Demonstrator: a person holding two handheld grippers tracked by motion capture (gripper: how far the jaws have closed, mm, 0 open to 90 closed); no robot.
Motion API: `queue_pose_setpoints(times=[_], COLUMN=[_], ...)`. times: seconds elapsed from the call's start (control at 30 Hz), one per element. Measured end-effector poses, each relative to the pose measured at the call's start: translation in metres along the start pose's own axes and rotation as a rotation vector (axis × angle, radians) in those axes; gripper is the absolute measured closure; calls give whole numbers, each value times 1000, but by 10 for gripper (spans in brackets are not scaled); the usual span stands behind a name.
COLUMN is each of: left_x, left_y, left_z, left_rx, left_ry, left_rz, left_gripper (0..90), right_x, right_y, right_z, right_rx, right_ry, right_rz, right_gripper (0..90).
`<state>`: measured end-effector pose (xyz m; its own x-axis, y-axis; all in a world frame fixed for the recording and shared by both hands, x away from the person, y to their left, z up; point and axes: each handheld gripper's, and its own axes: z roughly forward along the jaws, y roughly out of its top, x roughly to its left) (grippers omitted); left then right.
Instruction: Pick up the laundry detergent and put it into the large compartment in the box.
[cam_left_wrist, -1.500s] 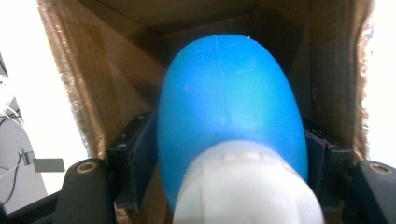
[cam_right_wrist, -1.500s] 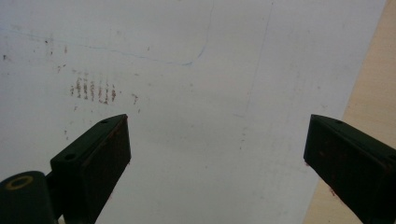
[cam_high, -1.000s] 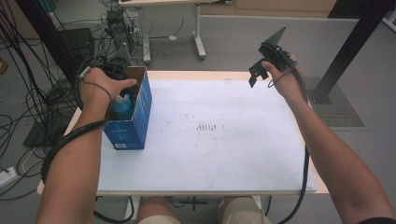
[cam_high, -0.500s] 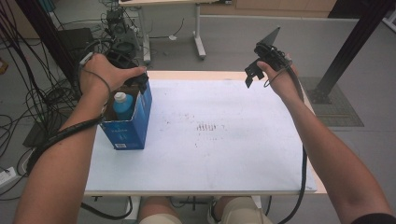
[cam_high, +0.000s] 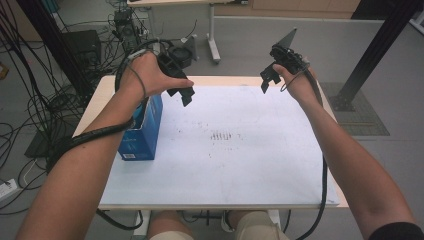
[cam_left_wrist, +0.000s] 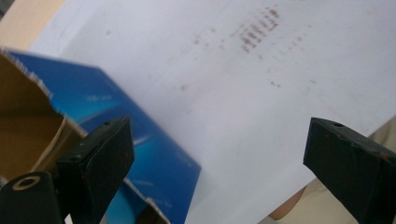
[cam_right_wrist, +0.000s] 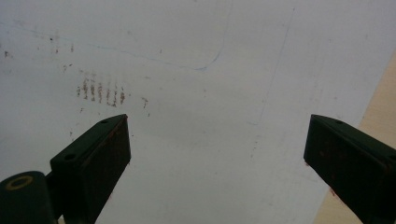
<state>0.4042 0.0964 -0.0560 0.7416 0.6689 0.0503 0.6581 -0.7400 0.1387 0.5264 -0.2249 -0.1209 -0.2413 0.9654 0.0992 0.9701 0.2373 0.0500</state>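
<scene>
Blue box (cam_high: 145, 131) half behind left forearm

White sheet (cam_high: 240, 155) covers most of the bench (cam_high: 107, 82), brown smudge marks (cam_high: 223, 135) near its middle; cable tangle (cam_high: 35, 107) on floor beyond left edge.

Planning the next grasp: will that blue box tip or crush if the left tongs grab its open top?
The blue box is tall and narrow, so probably tippy. Its torn cardboard rim looks thin, likely to flex under the left tongs.
</scene>
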Motion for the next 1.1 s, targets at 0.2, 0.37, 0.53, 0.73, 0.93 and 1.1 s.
queue_pose_setpoints(times=[0.2, 0.37, 0.53, 0.73, 0.93, 1.1], left_x=[-27, -45, -55, -61, -62, -63], left_y=[17, 29, 37, 42, 40, 37], left_z=[-5, -5, 0, 4, 5, 6], left_rx=[-14, -23, -25, -6, -5, -20], left_ry=[21, 7, -10, -11, -16, -16], left_rz=[192, 295, 347, 366, 367, 372], left_gripper=[92, 91, 91, 91, 91, 90], right_x=[1, 1, -1, -3, -1, 2], right_y=[3, 5, 6, 4, 3, 2], right_z=[2, 4, 4, 2, 2, 2], right_rx=[5, 9, 13, 9, 7, 7], right_ry=[3, 4, 4, 8, 7, 6], right_rz=[-5, -6, -7, -3, -12, -17], right_gripper=[73, 73, 71, 71, 71, 71])
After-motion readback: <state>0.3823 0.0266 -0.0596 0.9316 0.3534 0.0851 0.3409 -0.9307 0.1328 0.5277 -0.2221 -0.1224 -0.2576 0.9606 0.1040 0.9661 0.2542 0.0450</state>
